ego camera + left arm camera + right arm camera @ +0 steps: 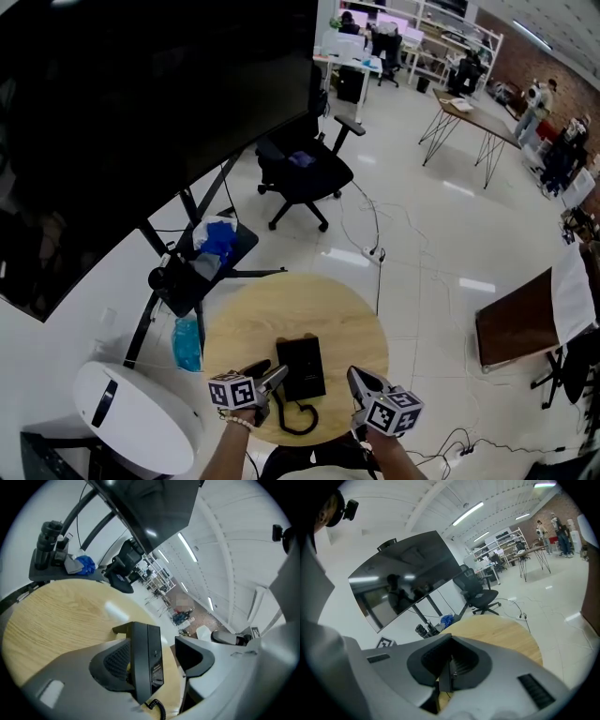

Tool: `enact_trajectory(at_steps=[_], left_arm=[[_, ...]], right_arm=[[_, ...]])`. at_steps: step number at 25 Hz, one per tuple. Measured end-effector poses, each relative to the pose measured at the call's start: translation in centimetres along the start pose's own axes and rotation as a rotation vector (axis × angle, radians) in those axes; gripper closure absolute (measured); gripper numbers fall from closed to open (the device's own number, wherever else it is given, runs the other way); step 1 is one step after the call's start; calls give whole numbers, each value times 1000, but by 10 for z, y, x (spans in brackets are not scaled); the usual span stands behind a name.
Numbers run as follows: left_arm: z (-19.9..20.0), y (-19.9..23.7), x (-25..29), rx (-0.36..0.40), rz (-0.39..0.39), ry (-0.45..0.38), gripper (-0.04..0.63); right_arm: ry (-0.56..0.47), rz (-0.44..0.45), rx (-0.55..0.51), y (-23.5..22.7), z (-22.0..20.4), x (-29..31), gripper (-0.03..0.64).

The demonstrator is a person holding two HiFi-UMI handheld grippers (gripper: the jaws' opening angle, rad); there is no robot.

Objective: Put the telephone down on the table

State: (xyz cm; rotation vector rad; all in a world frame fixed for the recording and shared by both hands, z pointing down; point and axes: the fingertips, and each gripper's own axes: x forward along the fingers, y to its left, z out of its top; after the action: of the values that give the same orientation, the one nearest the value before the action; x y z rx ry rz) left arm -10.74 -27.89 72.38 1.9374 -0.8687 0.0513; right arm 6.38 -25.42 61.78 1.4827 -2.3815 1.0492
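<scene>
The round wooden table (281,309) sits at 6 o'clock in the head view, on a glossy white floor (422,216) in a large open room. The black telephone (301,367) lies flat on the table near its 6 o'clock edge. Its coiled cord (300,419) loops just behind it.

At the telephone's 9 o'clock, the left gripper (267,373) has its jaws apart. Its own view shows the telephone edge-on between them, with a clear gap on the right jaw's side, so nothing is clamped. At 3 o'clock, the right gripper (359,380) has its jaws drawn together. A thin dark sliver shows in the slit, and I cannot tell what it is.

From the table:
- **10 o'clock:** a big dark screen (141,94) on a black stand, with a blue cloth (217,242) on the stand's tray.
- **12 o'clock:** an office chair (305,173).
- **1 o'clock:** a power strip (375,253) on the floor, trailing cables.
- **3 o'clock:** a brown tabletop (516,323).
- **8 o'clock:** a white rounded device (131,417).
- **9 o'clock:** a blue translucent thing (187,344) beside the rim.
</scene>
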Motion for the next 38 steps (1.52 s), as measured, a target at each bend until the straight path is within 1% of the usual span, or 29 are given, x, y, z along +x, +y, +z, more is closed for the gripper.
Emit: enact_trajectory(at_steps=[1, 3, 6, 8, 11, 12, 16, 20, 23, 27, 33, 38], left_arm=[[6, -6, -8, 3, -4, -32, 328], [15, -18, -22, 4, -31, -81, 345], [30, -33, -44, 21, -53, -150, 430], [38, -39, -58, 53, -37, -193, 498], [47, -45, -74, 124, 16, -233, 575], [49, -47, -78, 144, 30, -244, 592], [55, -54, -88, 183, 68, -279, 592], [48, -58, -96, 228, 129, -269, 592], [39, -60, -102, 240, 171, -264, 592], [22, -63, -109, 258, 226, -264, 592], [-9, -81, -115, 258, 267, -280, 592], [-43, -112, -124, 271, 307, -290, 592]], right_arm=[[-6, -5, 0, 0, 1, -1, 607], [-18, -11, 5, 2, 3, -3, 607], [-30, -12, 15, 7, 3, -4, 607], [-33, -11, 15, 11, 3, -5, 607], [-42, -12, 13, 16, 5, -9, 607], [-46, -14, 14, 17, 5, -11, 607], [-52, -14, 17, 20, 6, -11, 607], [-32, -2, 16, 25, -1, -8, 607], [-13, 24, 4, 34, -8, -4, 608], [11, 53, -9, 42, -22, -6, 607], [48, 78, -17, 36, -51, -27, 607], [17, 109, -12, 26, -54, -64, 607]])
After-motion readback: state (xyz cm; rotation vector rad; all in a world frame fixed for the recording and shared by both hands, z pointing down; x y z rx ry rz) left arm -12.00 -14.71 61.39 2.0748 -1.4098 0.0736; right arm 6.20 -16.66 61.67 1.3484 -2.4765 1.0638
